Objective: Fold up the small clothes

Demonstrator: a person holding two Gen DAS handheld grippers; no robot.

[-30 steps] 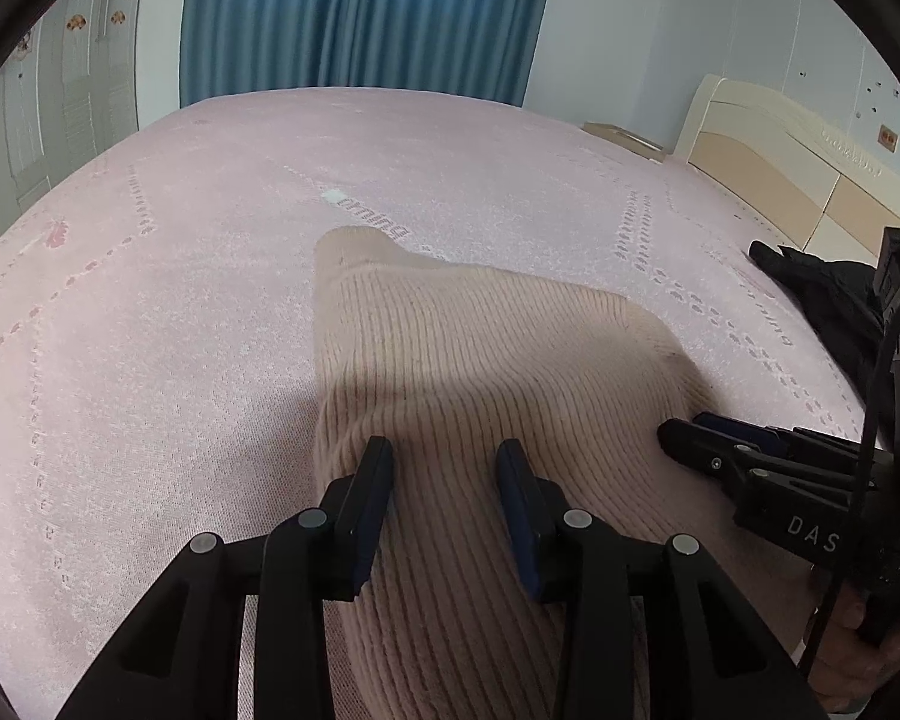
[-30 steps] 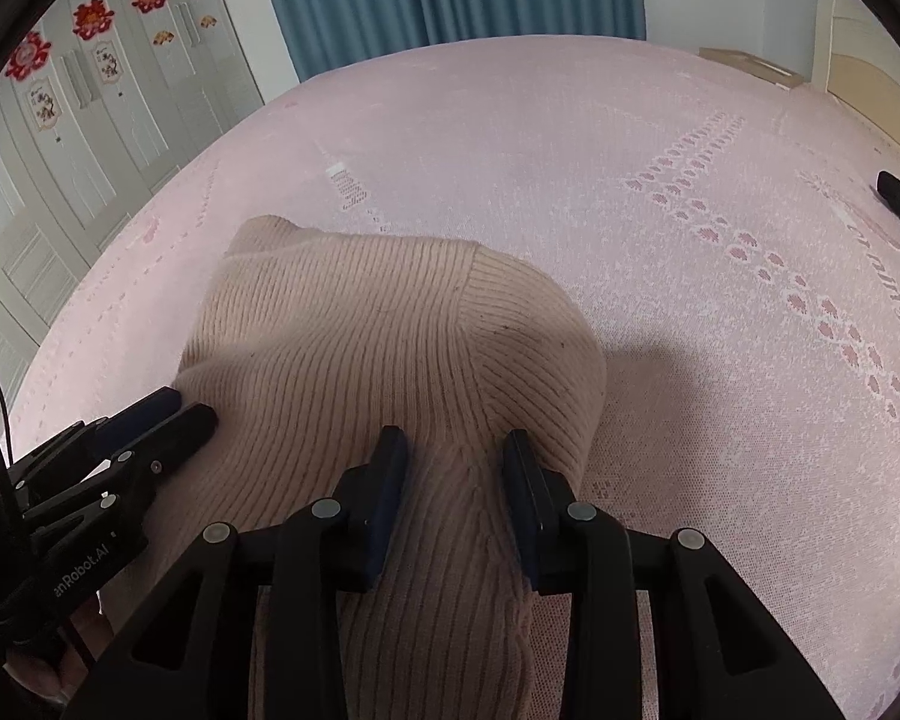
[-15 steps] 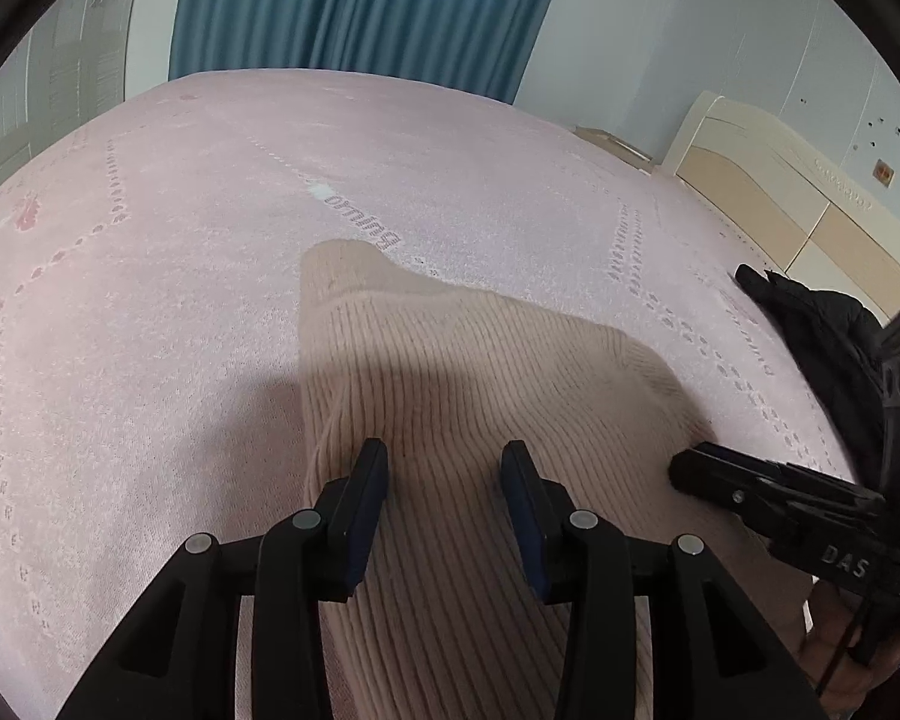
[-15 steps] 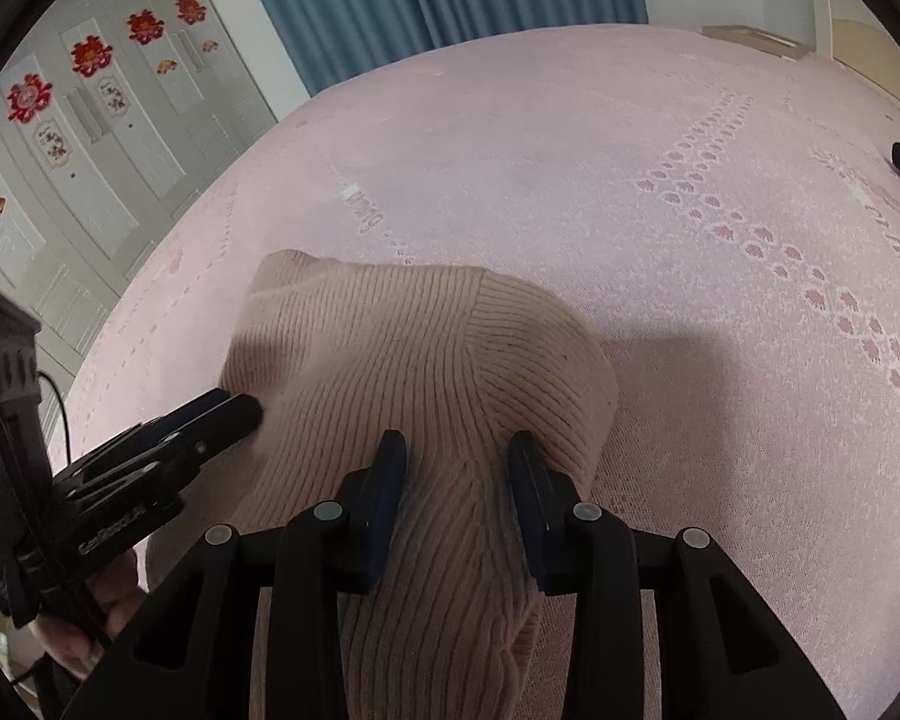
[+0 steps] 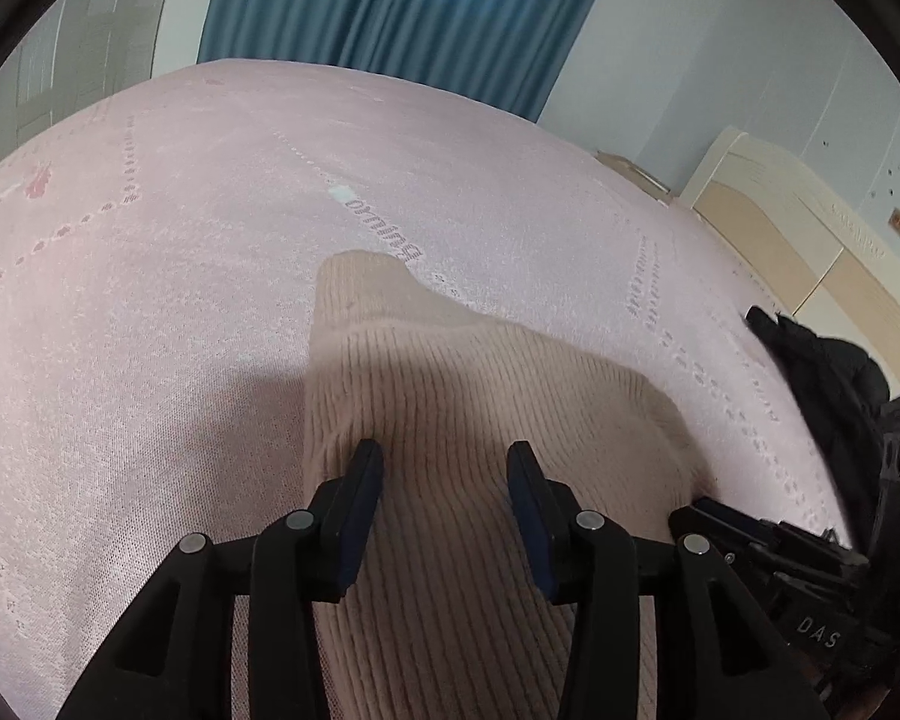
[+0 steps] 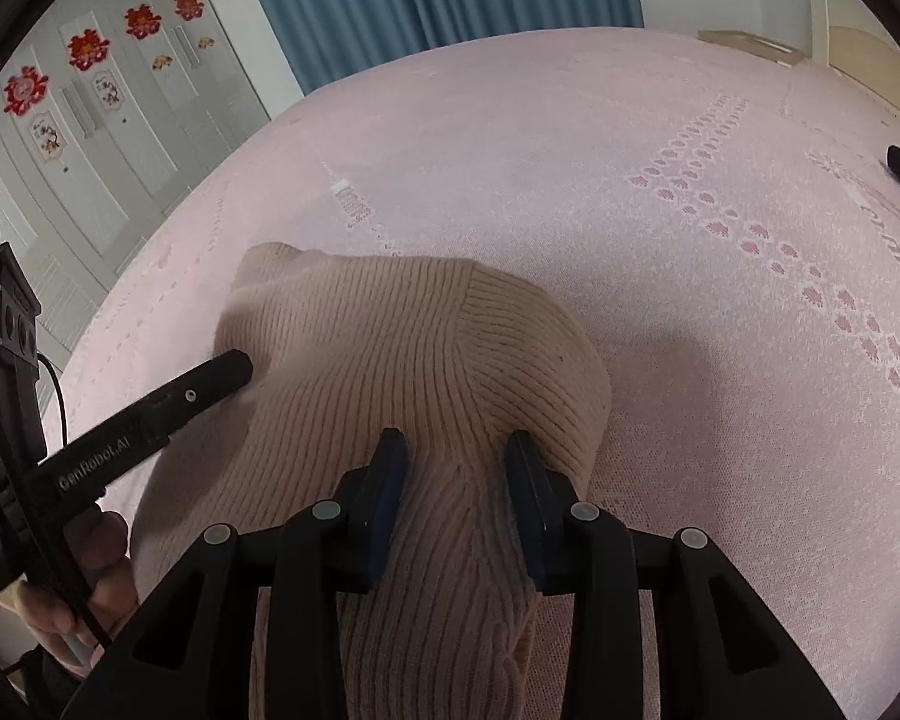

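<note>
A beige ribbed sweater (image 5: 480, 384) lies folded on the pink bedspread (image 5: 150, 300), collar end pointing away. My left gripper (image 5: 444, 462) sits over its near left part. Its jaws are opening, knit lies between the pads, and they do not press it. In the right wrist view that gripper (image 6: 234, 363) touches the sweater's (image 6: 390, 330) left edge. My right gripper (image 6: 456, 450) is shut on a bunched ridge of knit at the near right, where the ribs converge between its fingers. Its tips (image 5: 708, 516) show at the sweater's right edge in the left wrist view.
A black garment (image 5: 822, 372) lies on the bed to the right, near a cream headboard (image 5: 780, 210). Blue curtains (image 5: 390, 12) hang beyond the far side of the bed. White wardrobe doors (image 6: 90, 120) with red decorations stand to the left. A person's hand (image 6: 90, 588) holds the left gripper.
My left gripper's jaws stand wider apart than before, and it has shifted along the sweater's left side with a slight roll. The right gripper has kept its hold and place.
</note>
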